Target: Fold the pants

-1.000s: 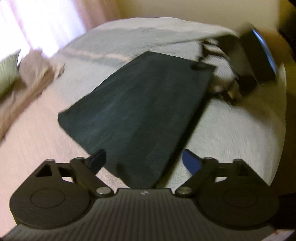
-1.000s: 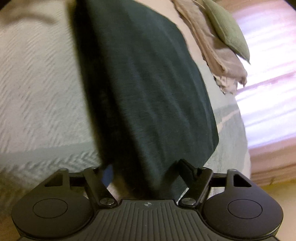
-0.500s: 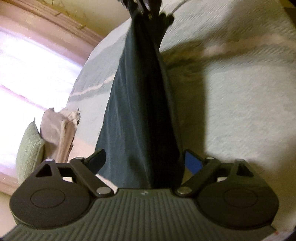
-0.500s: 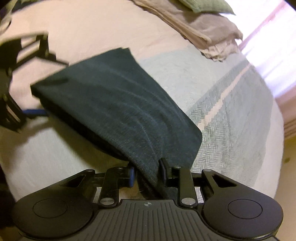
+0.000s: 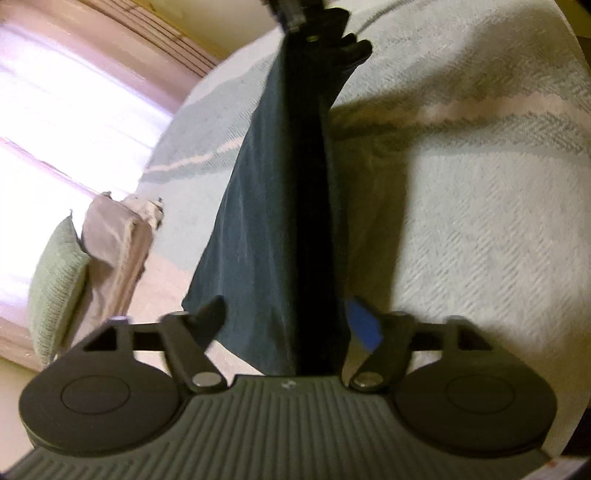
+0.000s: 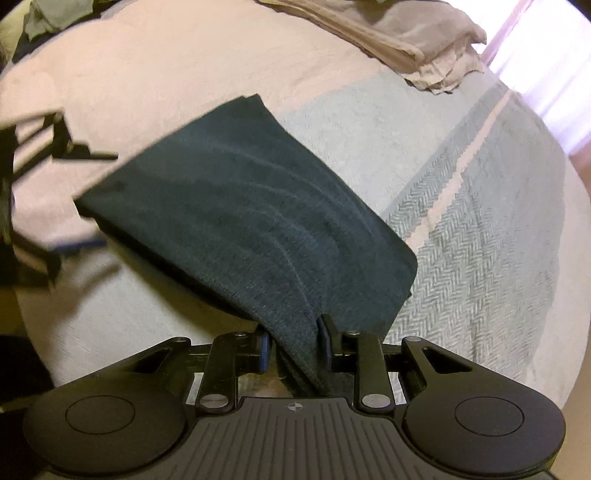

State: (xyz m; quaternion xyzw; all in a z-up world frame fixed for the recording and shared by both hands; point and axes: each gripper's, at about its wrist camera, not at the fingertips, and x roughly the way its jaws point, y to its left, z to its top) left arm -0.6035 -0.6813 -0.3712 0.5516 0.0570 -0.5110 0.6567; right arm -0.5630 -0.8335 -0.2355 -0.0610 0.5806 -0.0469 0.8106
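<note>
Teal pants (image 6: 251,221) — one | right tongs (image 6: 293,347) clamping hem | left tongs (image 5: 284,321) spread

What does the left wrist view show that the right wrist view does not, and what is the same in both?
Only the left wrist view shows the left tool from behind, open, with the dark pants passing between its fingers, and a green pillow by the bright window.

Only the right wrist view shows the right tool shut on the pants' edge, and a crumpled heap of clothes at the far corner.

Both show the pants lifted above the striped bedspread, the folded beige cloth, and the other tool at the far end.
</note>
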